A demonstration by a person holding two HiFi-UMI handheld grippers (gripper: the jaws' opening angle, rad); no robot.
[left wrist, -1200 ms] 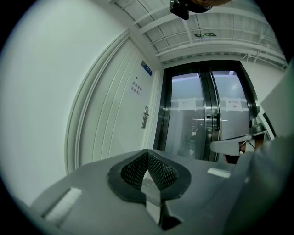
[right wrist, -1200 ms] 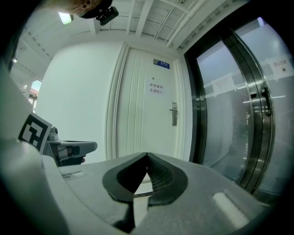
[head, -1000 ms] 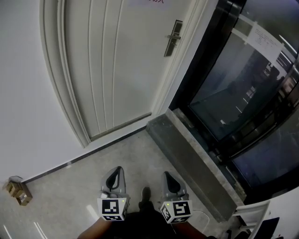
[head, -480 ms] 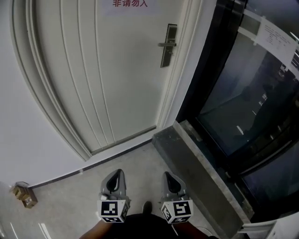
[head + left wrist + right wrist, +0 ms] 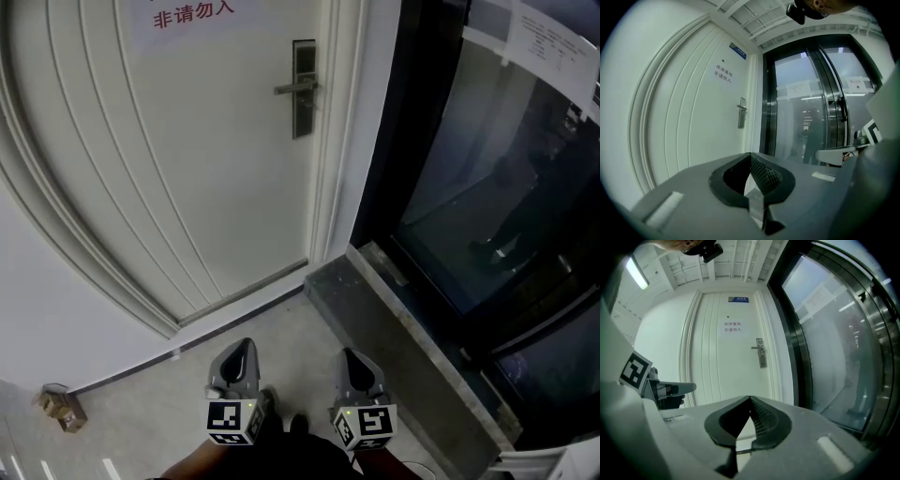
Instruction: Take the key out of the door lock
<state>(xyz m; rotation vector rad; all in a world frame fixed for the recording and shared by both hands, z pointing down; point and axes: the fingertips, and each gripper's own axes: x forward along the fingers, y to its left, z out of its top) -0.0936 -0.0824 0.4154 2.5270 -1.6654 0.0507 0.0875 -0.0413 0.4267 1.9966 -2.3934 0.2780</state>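
Standing well apart from the door, with the lock high on its right edge and far beyond reach. No key to be made out at this range, too small to tell; presumably in the lock plate under the lever handle. Closed, with nothing between the jaws, on the left tongs; the same, shut and empty, on the right tongs. Both held low over the floor, side by side, pointing toward the door.

Judged likely to go wrong from here:
- Arriving at the lock with jaws shut and knocking the key instead of taking it; cause, no opening before contact.
- Closing on the lever handle rather than the key, since close together and the key small; pushing the handle down could swing the door away.
- Pulling while the key sits turned off its release position, jamming it or twisting it in the jaws.
- Slipping off a thin flat key head through a shallow or skewed bite, and dropping the key to the floor.
- Tripping on the stone ledge near the feet when stepping in.

Counted:
- two tongs
- one door
- one lock
- one lever handle
- one notice in red print on the door
- one small box on the floor by the wall
- one stone ledge under the dark glass wall
- no key visible
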